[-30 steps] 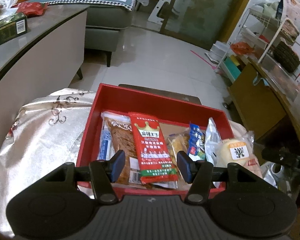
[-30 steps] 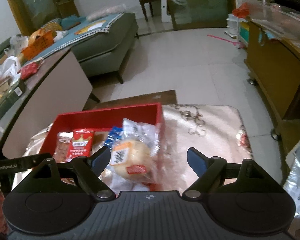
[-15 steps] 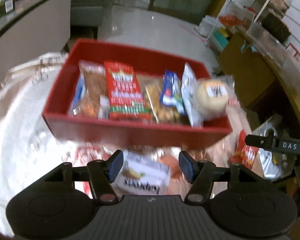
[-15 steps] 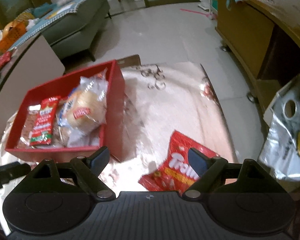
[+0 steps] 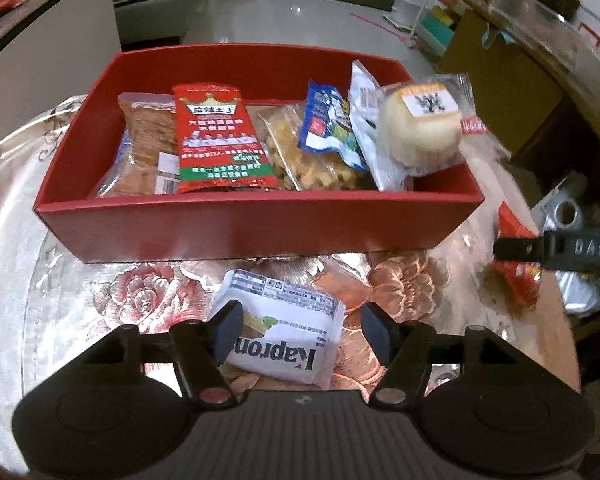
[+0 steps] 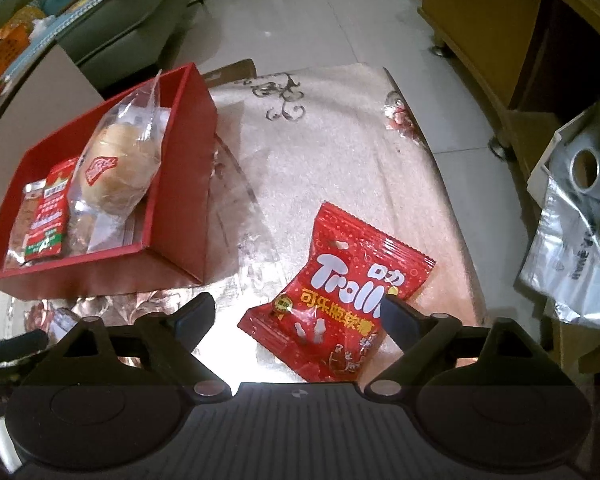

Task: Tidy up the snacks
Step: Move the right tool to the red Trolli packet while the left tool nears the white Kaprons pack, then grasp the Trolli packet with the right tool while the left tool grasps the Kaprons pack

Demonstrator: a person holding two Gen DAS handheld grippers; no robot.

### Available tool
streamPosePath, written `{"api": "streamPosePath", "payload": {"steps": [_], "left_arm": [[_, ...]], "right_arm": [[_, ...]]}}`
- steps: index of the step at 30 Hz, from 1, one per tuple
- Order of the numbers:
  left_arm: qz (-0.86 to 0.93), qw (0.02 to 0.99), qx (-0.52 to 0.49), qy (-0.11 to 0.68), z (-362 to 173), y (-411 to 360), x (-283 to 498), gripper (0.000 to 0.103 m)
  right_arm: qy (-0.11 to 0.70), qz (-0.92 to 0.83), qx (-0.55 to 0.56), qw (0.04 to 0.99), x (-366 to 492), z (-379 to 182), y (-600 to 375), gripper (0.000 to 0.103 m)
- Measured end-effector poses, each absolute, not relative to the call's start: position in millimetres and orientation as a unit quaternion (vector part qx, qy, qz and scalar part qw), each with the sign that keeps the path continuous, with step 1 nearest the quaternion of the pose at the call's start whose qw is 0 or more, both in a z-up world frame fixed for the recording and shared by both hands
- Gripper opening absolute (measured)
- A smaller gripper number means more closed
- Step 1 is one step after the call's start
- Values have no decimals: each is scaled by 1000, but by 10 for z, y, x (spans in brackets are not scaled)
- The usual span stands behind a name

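Both tools have drawn back from the box since a second ago, so the near strip of the counter has come into view with two packets lying on it. The left tool hangs with its jaws wide over a white plastic "Kapron" snack packet, which lies flat on the floral satin cloth of the counter just in front of the red cardboard box. The right tool is also spread wide, gripping nothing, above a red Trolli gummy bag lying to the right of the box. Inside the box stand a red crowned snack pouch, a blue-and-white sachet and a round wrapped bun leaning at its right end.
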State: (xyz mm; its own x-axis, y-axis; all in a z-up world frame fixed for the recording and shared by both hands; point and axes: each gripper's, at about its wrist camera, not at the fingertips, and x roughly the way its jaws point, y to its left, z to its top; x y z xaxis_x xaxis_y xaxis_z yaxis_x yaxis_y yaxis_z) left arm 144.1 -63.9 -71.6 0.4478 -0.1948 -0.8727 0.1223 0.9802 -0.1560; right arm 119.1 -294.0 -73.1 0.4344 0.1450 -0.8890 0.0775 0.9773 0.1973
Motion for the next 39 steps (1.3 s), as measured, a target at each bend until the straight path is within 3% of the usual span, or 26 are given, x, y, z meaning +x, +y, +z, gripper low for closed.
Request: {"api": "streamPosePath", "payload": {"steps": [3, 12, 16, 31, 39], "left_arm": [[-95, 854, -18, 512, -735, -684, 1427, 66], [-88, 859, 32, 503, -761, -780, 1400, 74], [-80, 855, 40, 511, -838, -772, 1406, 74], [-93, 855, 74, 505, -888, -887, 1345, 74], [-110, 850, 86, 507, -846, -925, 1195, 70]], "right_arm": [[528, 23, 114, 841, 1218, -738, -2931, 96], [531, 20, 75, 844, 1298, -840, -2734, 98], [527, 18, 46, 849, 1328, -922, -2669, 103], [528, 20, 44, 848, 1414, -974, -2734, 103], [541, 52, 18, 839, 1277, -955, -2573, 96]]}}
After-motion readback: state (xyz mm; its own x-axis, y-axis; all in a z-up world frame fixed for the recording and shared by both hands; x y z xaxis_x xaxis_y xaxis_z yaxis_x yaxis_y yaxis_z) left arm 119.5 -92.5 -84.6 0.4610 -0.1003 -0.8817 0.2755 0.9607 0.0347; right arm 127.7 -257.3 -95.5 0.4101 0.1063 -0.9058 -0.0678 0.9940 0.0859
